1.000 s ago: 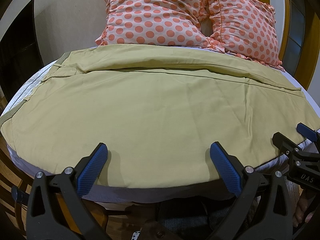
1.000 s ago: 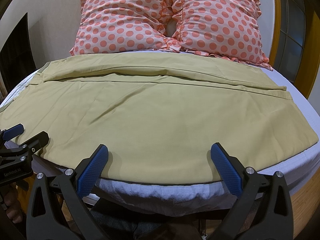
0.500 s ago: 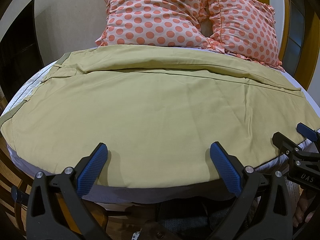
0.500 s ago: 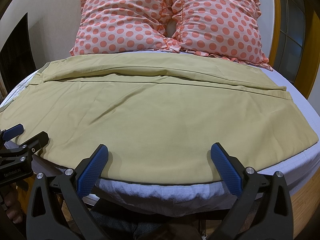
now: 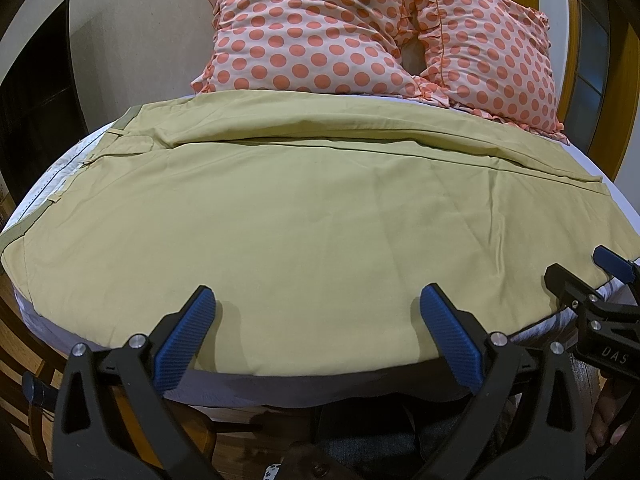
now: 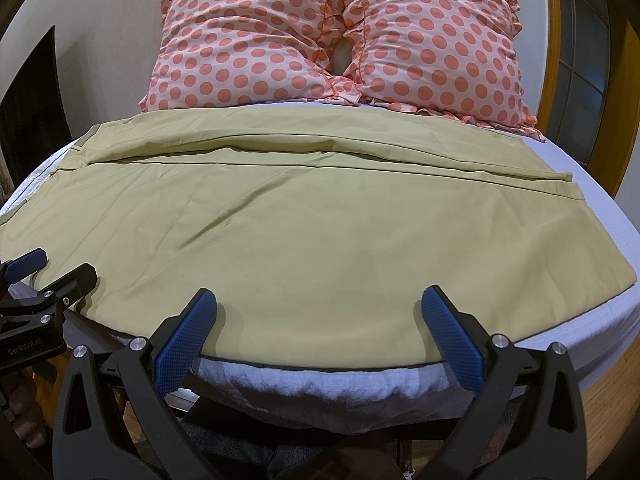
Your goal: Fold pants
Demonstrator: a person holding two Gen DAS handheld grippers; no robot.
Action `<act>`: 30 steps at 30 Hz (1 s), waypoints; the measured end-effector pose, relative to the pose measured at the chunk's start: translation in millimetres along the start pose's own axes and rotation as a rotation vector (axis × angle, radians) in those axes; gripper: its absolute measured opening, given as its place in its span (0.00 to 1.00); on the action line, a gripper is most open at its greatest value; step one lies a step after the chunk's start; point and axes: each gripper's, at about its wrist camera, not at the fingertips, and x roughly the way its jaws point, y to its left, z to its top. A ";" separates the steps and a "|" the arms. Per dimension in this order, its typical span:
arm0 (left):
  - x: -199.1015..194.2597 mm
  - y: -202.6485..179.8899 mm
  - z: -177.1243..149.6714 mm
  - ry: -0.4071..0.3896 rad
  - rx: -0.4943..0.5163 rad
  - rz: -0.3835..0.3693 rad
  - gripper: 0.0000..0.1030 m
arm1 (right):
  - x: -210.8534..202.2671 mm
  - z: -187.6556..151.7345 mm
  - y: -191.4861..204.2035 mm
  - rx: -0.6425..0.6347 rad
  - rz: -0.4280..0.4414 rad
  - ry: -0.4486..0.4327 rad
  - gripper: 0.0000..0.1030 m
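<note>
Khaki pants (image 5: 304,208) lie spread flat across the bed, waistband at the left, leg hems at the right; they also show in the right wrist view (image 6: 304,224). One leg lies beyond the other. My left gripper (image 5: 316,320) is open and empty, hovering over the pants' near edge toward the waist side. My right gripper (image 6: 318,320) is open and empty over the near edge toward the hem side. Each gripper shows at the edge of the other's view.
Two pink polka-dot pillows (image 5: 360,36) (image 6: 340,40) stand at the head of the bed behind the pants. The white bed sheet (image 6: 600,208) shows around the pants. A wooden door frame (image 6: 548,40) is at the right, a wooden floor (image 5: 24,364) below left.
</note>
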 end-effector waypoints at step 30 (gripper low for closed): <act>-14.0 22.1 31.2 -0.079 -0.030 -0.044 0.98 | 25.8 133.9 -117.5 0.175 -0.211 -0.023 0.99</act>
